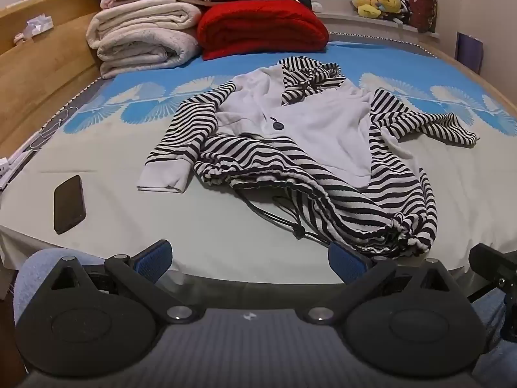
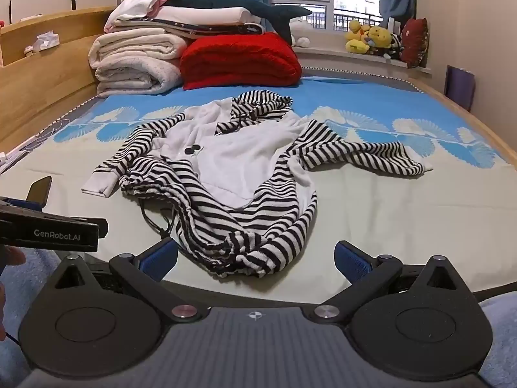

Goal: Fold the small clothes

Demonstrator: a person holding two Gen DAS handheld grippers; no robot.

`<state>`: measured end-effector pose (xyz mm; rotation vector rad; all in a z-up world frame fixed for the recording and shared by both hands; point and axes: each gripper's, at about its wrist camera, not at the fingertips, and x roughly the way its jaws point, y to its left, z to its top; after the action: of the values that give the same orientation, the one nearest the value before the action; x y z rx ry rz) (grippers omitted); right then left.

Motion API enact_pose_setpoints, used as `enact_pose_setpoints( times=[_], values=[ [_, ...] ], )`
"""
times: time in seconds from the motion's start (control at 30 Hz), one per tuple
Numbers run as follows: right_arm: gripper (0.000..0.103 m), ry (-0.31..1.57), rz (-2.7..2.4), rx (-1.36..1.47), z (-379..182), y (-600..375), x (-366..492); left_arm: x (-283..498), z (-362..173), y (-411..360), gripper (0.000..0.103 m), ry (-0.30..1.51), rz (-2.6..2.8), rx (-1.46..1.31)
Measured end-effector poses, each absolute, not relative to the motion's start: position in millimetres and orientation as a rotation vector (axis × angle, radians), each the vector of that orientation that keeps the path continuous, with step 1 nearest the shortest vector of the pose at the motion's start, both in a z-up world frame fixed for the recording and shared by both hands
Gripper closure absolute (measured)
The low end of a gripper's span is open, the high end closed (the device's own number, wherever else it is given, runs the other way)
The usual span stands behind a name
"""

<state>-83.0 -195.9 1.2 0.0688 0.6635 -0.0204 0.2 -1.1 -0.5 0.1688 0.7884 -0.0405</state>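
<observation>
Both claws are sitting wide apart with nothing between the pads. Left gripper (image 1: 250,263) and right gripper (image 2: 255,260) are hovering over the near edge of the bed, angled down, neither touching fabric.

The black-and-white striped hooded garment with white front panels (image 1: 300,129) is lying crumpled mid-bed on the pale green and blue patterned bedsheet (image 1: 113,207), hood toward the far end, 1 sleeve flung out right, hem bunched toward the grippers. My read: it's sitting face-up and central so both claws can reach it; it needs flattening before any fold.

The black rectangular phone (image 1: 69,203) is lying flat left of the garment, well apart.

Hard to read:
- hem is twisted over itself, so its true edge is getting lost in the stripes
- drawstring cords are trailing out near the hem, ends unclear
- back layer is hidden under the front
- left gripper's body is cutting off the bed's near corner in the right wrist view
</observation>
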Motion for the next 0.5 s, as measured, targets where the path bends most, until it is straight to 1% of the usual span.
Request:
enact_pose_setpoints(
  times=[0.5],
  values=[
    [0.001,0.672,-0.01,0.08,-3.4,-194.5,-78.5,3.7,-2.6,-2.4,0.0,0.781,-0.046,0.179]
  ],
)
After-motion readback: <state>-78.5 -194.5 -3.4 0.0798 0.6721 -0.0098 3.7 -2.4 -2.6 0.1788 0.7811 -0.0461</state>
